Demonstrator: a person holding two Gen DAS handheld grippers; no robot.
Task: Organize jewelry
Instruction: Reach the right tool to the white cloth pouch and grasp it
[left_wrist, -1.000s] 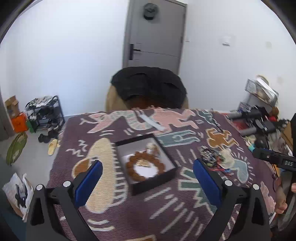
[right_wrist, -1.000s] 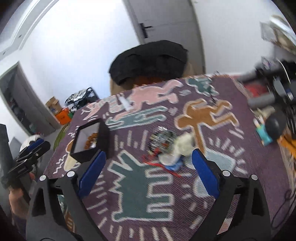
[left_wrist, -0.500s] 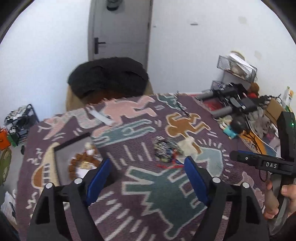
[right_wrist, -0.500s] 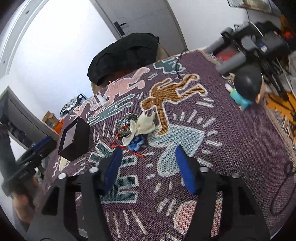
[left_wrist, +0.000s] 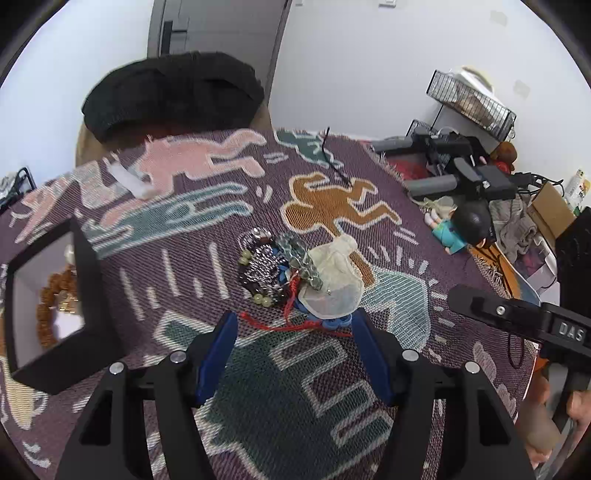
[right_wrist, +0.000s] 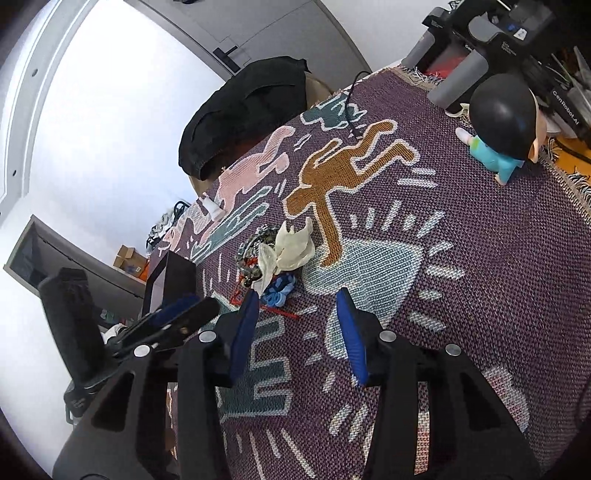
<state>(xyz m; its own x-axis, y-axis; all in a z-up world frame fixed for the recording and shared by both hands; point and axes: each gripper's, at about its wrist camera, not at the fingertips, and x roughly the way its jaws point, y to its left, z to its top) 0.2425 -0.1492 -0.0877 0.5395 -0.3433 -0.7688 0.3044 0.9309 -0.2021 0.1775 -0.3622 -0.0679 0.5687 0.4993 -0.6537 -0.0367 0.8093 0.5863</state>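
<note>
A jewelry pile (left_wrist: 273, 269) of beads and chains lies mid-table with a white mesh pouch (left_wrist: 334, 284), a red cord (left_wrist: 295, 325) and a blue knotted piece (left_wrist: 334, 323). My left gripper (left_wrist: 295, 319) hovers just in front of it, its jaws closing; the red cord and the pouch's lower edge lie between the fingertips, untouched. My right gripper (right_wrist: 297, 299) comes from the other side, its jaws also closing, with the blue piece (right_wrist: 280, 291) near its left finger and nothing pressed. The black box (left_wrist: 92, 332) at the left holds a brown bead bracelet (left_wrist: 46, 299).
A patterned woven cloth (left_wrist: 369, 387) covers the table. A doll (left_wrist: 461, 229) lies at the right edge beside black and grey equipment (left_wrist: 461, 166). A black cable (left_wrist: 328, 158) and a small white object (left_wrist: 129, 181) lie farther back. A black garment (left_wrist: 173, 92) drapes a chair.
My left gripper swung right from the black box to the jewelry pile and came lower. My right gripper rolled and drew closer to the pile. Both pairs of jaws narrowed.
</note>
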